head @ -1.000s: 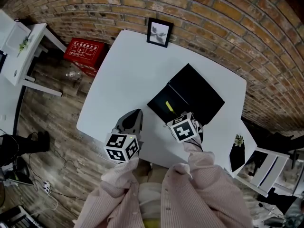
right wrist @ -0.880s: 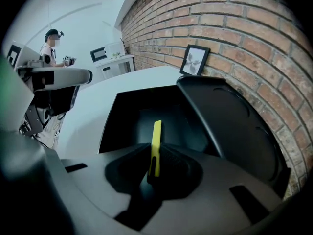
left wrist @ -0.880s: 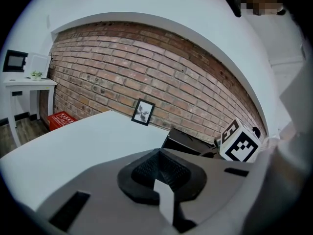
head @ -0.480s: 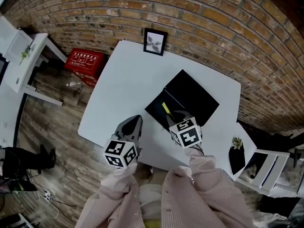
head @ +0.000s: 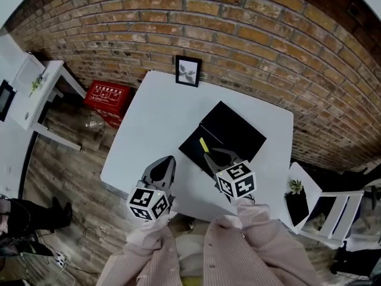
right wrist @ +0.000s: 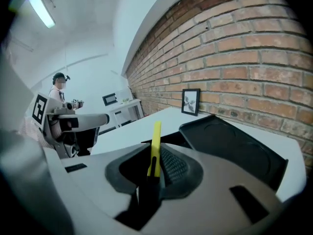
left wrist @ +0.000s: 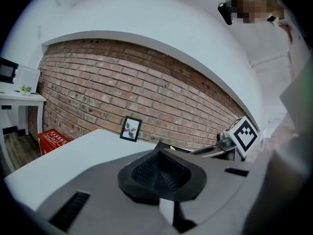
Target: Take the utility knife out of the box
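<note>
The yellow utility knife (head: 203,145) sticks up from between the pads of my right gripper (head: 211,154), which is shut on its lower end. In the right gripper view the knife (right wrist: 155,146) stands upright between the jaws, above the open black box (right wrist: 230,148). The box (head: 233,130) lies open on the white table (head: 155,112), its shallow base toward me and its lid flat behind. My left gripper (head: 166,161) hovers over the table's near edge, left of the box, shut with nothing in it (left wrist: 159,173).
A framed picture (head: 188,71) leans on the brick wall at the table's far edge. A red box (head: 108,95) lies on the wooden floor to the left, beside a white side table (head: 30,91). A small plant (head: 296,186) sits on a white stand at the right.
Both grippers have risen. The right one has lifted the yellow knife up from the box's base and tilted it upright. The left one stayed shut and rose a little.
</note>
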{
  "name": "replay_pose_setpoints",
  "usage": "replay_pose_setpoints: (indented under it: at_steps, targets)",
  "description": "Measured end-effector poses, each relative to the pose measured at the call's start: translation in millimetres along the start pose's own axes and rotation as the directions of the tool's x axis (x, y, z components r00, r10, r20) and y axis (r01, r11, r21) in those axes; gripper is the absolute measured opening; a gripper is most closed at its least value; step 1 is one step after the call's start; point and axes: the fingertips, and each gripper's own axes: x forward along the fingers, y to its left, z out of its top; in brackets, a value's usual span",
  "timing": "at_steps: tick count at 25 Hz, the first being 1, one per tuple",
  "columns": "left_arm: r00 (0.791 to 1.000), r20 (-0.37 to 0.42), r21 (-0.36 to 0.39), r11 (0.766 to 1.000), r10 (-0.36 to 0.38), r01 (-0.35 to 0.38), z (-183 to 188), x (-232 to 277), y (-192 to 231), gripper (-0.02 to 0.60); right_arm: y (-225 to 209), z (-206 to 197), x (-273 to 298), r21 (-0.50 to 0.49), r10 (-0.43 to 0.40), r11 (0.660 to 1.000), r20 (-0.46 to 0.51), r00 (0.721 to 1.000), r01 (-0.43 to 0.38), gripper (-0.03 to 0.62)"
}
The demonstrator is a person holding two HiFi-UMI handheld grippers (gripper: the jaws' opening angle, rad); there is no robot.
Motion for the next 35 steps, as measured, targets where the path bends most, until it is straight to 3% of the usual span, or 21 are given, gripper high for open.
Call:
replay_pose_setpoints:
  at_steps: [9,20,26,35]
  targets:
    - [0.998,0.067,0.056,0.998,0.001,-0.005,26,-14,-7,-0.008,6,33,-33,0.048,0.032,0.998,0.218,0.976,-0.044,0.063]
    - [0.987,0.155,0.115,0.992,0.034,-0.052,65,-34,-8,-0.008,-3,63,-73,0.079,-0.026,0.997,0.36,0.932,-0.003,0.063]
    - [0.973,0.217,0.154,0.982,0.071,-0.106,90,-48,-6,-0.008,-17,82,-99,0.098,-0.093,0.994,0.449,0.889,0.055,0.063]
    - [0.952,0.284,0.184,0.968,0.112,-0.169,122,-62,-2,-0.008,-26,110,-133,0.085,-0.124,0.992,0.551,0.825,0.092,0.063]
